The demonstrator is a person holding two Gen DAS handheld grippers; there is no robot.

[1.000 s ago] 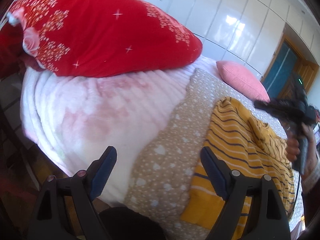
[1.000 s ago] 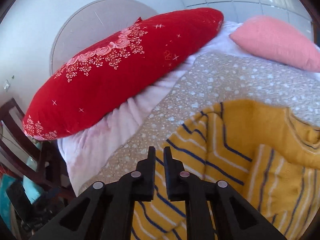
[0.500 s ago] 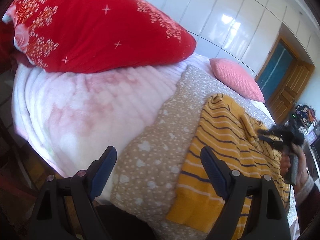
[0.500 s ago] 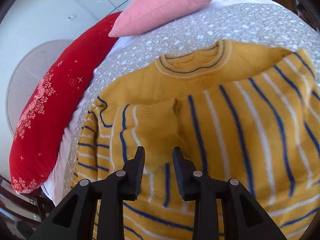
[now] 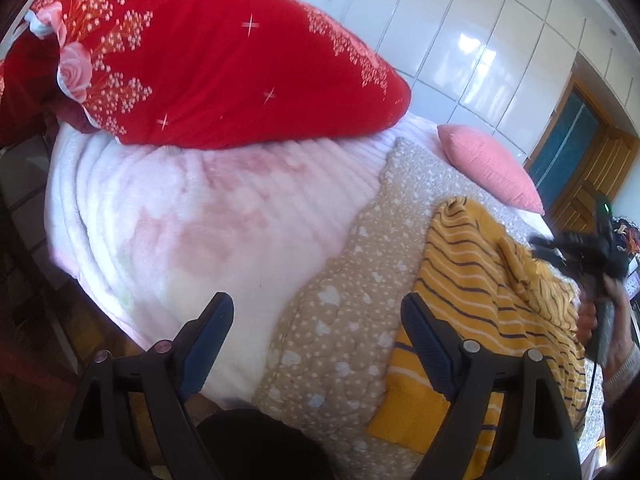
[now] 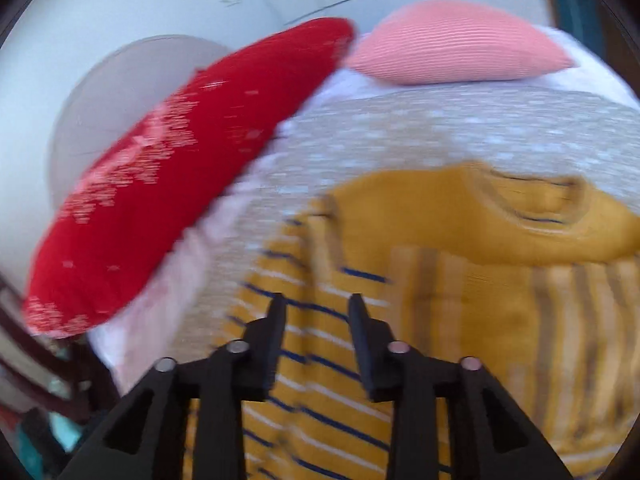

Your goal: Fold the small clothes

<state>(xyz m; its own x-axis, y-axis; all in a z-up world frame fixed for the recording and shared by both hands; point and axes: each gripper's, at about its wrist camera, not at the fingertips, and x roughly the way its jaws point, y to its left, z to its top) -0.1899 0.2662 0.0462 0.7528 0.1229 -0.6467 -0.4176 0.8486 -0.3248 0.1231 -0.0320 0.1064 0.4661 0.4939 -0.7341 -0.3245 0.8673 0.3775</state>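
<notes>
1. Left wrist view. The left gripper stands with its jaws spread wide and nothing between them; it hangs above the edge of the bed, over the seam where the pink fleece blanket meets the beige dotted quilt. The yellow striped sweater lies spread on the quilt, just right of the right-hand finger. A red embroidered pillow rests on the blanket at the head of the bed; a pink cushion lies beyond the sweater. At the right edge a hand holds the right gripper above the sweater's far side. White wardrobe doors fill the background.

2. Right wrist view (blurred by motion). The right gripper has its jaws partly apart and opening, with no cloth pinched between them; the fingers hover over the striped body of the sweater. The sweater's collar lies toward the pink cushion. The red pillow lies at left.
</notes>
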